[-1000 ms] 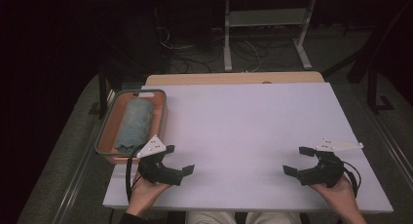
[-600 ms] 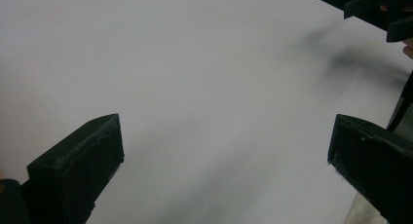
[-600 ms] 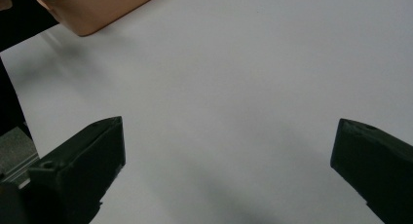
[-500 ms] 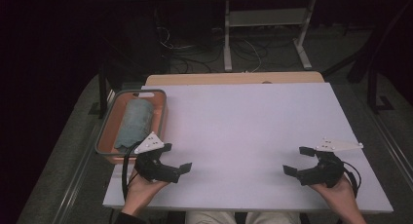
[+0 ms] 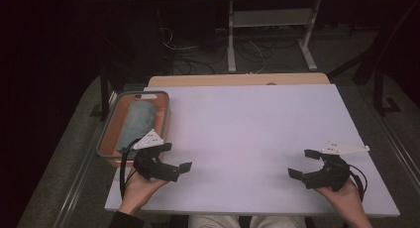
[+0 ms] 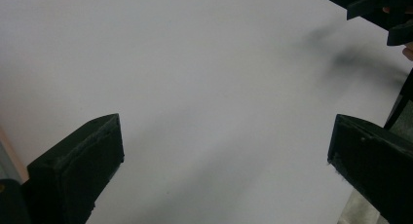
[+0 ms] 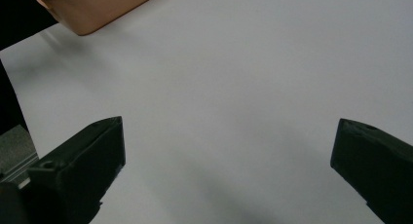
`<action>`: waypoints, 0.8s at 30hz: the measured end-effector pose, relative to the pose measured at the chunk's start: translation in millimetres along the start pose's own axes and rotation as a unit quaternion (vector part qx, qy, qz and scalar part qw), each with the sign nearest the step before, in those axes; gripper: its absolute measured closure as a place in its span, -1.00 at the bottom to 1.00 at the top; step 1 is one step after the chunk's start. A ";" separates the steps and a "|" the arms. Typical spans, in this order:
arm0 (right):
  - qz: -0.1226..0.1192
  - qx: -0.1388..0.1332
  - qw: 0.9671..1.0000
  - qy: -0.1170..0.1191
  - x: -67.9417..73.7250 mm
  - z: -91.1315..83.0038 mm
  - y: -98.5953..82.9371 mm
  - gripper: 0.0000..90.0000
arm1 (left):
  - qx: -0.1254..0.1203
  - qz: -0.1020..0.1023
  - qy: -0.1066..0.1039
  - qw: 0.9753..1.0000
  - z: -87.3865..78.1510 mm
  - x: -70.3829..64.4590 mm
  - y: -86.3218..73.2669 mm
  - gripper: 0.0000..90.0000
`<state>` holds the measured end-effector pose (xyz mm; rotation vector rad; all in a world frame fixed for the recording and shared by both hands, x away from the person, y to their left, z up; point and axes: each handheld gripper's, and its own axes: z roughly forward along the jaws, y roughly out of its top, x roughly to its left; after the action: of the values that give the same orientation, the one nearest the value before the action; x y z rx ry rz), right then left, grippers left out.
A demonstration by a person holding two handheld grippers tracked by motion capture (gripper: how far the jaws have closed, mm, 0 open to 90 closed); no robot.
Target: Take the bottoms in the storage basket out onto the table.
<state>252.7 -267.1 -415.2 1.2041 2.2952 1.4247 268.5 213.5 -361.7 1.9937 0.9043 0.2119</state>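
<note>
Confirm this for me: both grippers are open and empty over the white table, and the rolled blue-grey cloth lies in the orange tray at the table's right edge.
Wrong side: the high view shows the orange tray with the rolled cloth at the table's left edge, just beyond the left gripper. The rest holds: left gripper and right gripper are both open and empty.

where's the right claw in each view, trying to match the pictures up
High view: the right claw is at the front right of the table, held open in the person's hand.
Left gripper view: it is far off in the top right corner.
Right gripper view: its own two black jaws rise from the bottom corners, wide apart.
Shared landmark: the white table top lies beneath it in all three.
</note>
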 end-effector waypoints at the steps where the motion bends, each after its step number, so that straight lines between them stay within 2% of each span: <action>1: 0.000 0.000 1.000 0.000 0.0 0.0 0.0 -1.00 | 0.001 0.002 0.001 1.000 -0.6 0.4 1.0 -1.00; 24: -0.001 0.003 1.000 0.002 0.6 1.9 -0.1 -1.00 | 0.011 0.008 0.007 1.000 -16.8 8.7 28.1 -1.00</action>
<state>253.3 -265.5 -416.2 1.2023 2.3046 1.4221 281.2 221.6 -331.4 2.0235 0.9034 0.2263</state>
